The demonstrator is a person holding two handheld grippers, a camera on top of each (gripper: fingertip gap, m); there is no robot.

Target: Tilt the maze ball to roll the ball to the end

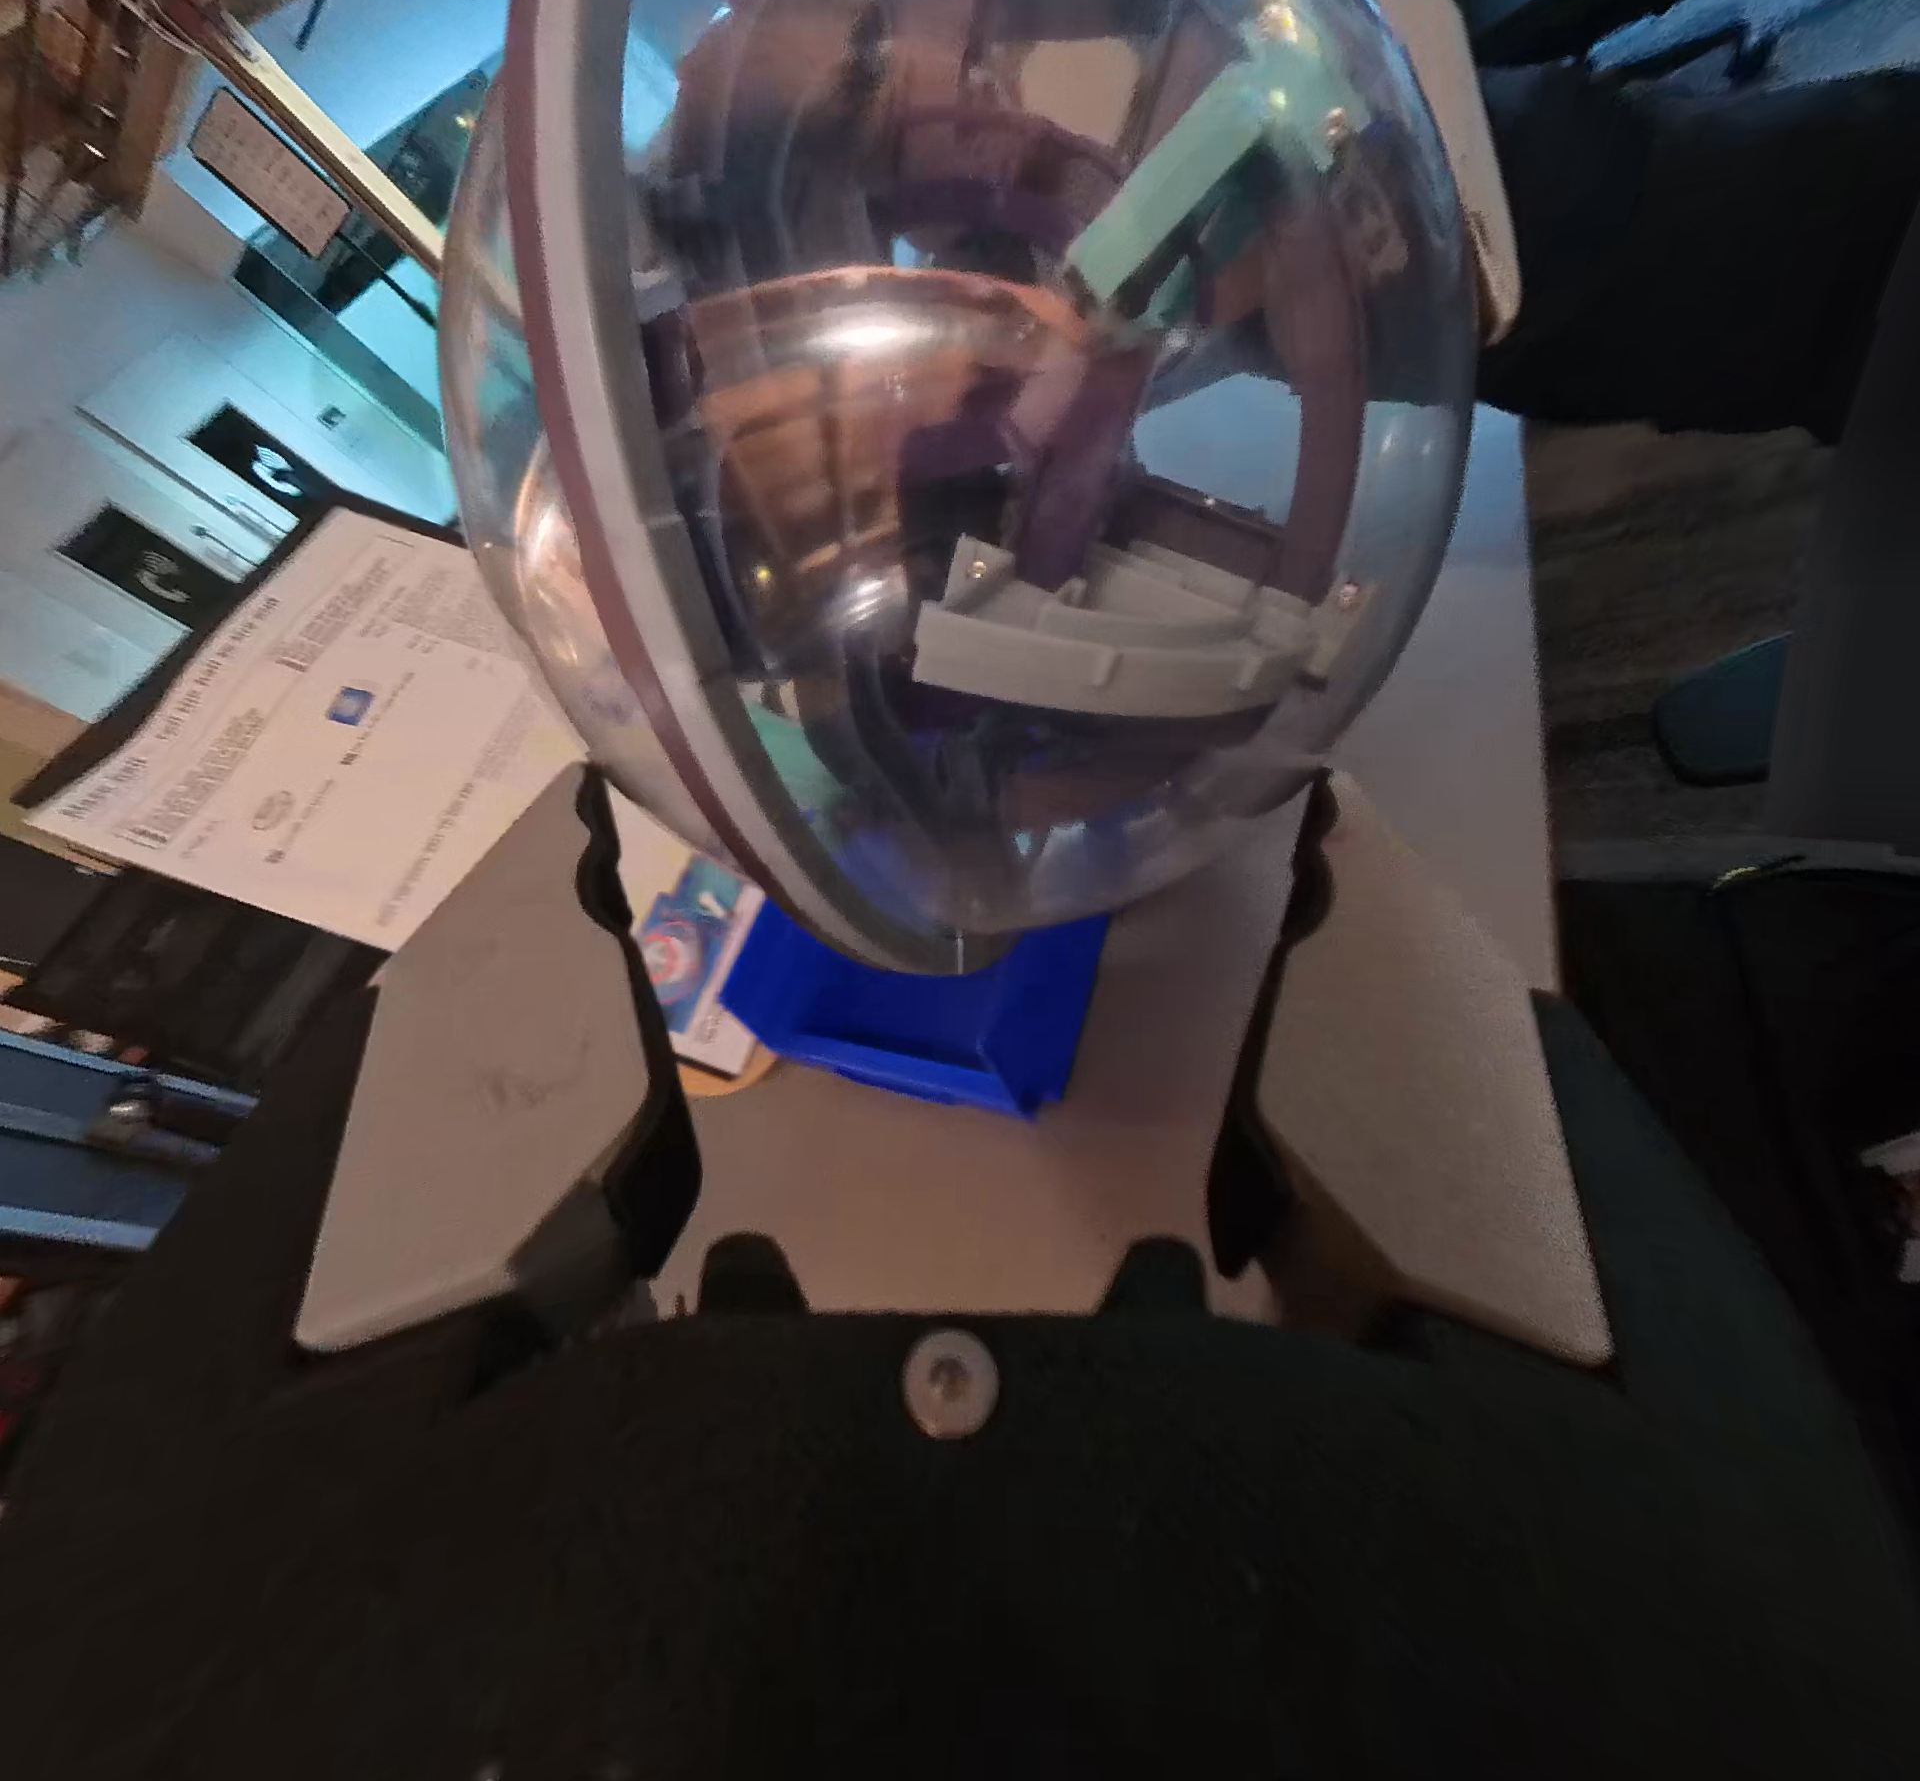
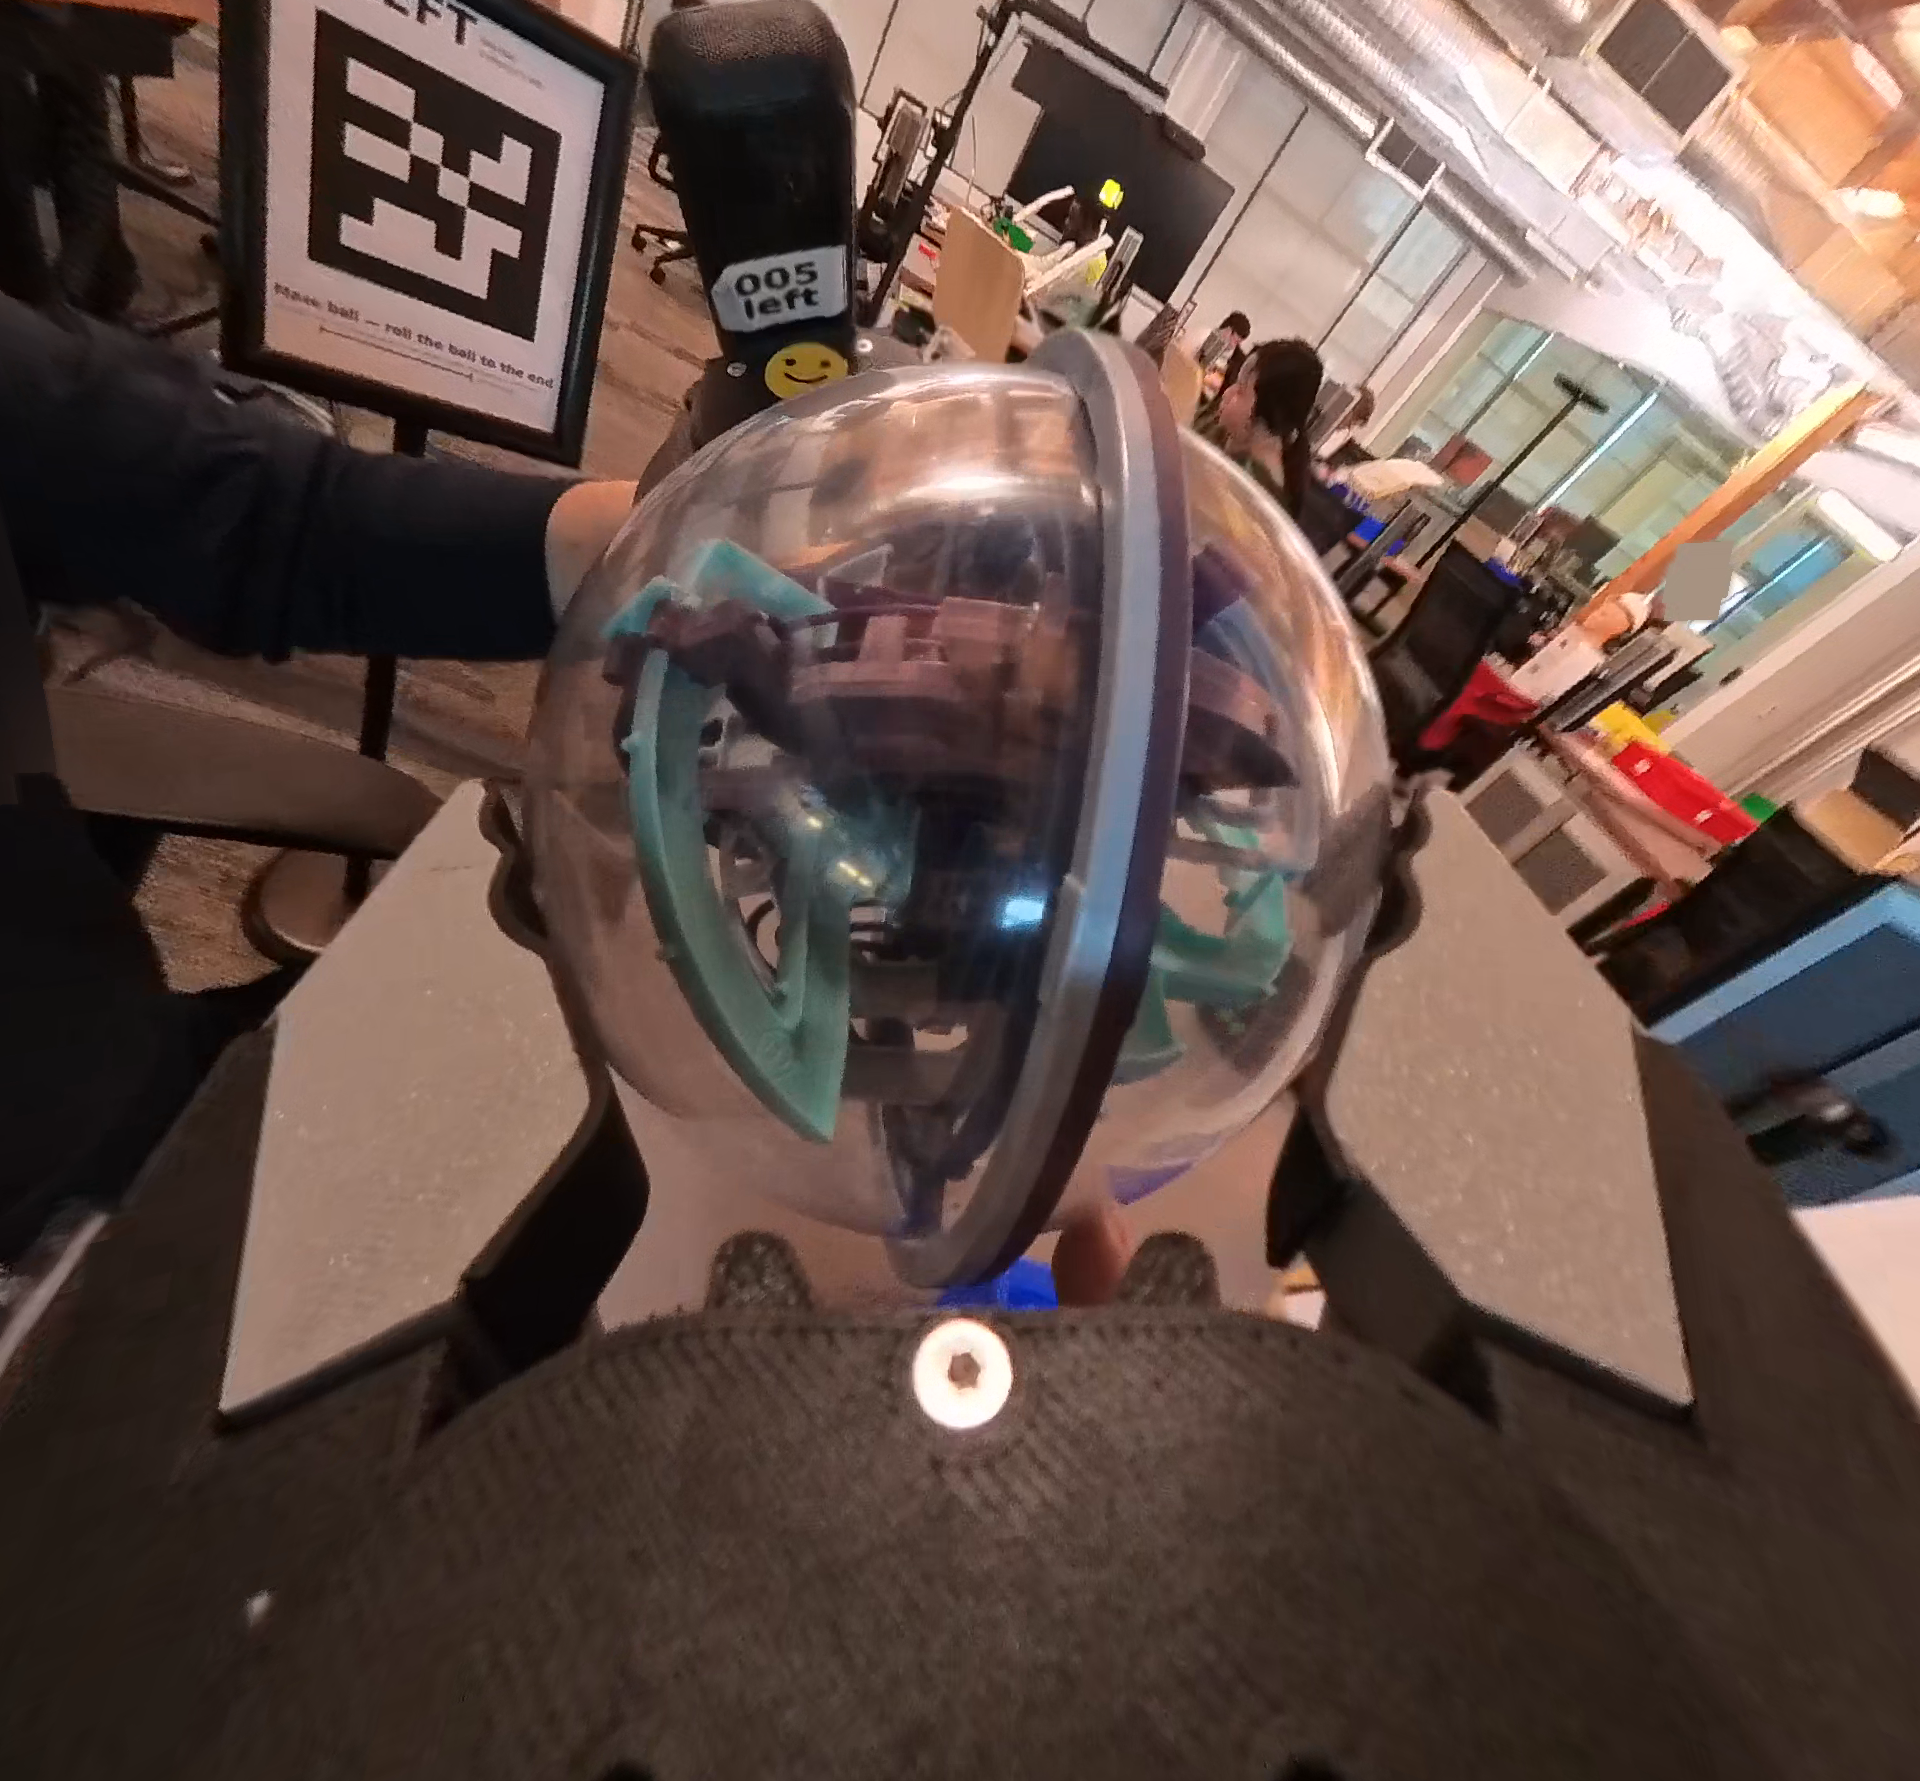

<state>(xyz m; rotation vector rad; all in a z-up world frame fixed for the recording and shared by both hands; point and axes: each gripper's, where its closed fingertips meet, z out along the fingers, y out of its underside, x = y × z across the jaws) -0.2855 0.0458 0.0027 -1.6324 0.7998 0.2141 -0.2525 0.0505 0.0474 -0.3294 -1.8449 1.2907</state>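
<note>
The maze ball (image 1: 935,360) is a clear sphere with a grey and maroon seam band and teal, purple, brown and grey tracks inside. It is held up between both grippers. My left gripper (image 1: 956,796) presses its fingertips (image 1: 594,796) against the ball's lower sides. My right gripper (image 2: 951,858) clamps the ball (image 2: 935,796) at its widest part from the opposite side. The left gripper's black body (image 2: 758,204) shows behind the ball, and a grey finger of the right gripper (image 1: 1444,121) shows past it. I cannot make out the small ball inside.
A blue stand (image 1: 914,1035) sits on the pale table (image 1: 935,1212) under the ball. A printed sheet (image 1: 291,713) lies at the left. A framed sign (image 2: 416,162) stands behind. A person's dark sleeve (image 2: 260,505) reaches in from the left. Desks and people sit far right.
</note>
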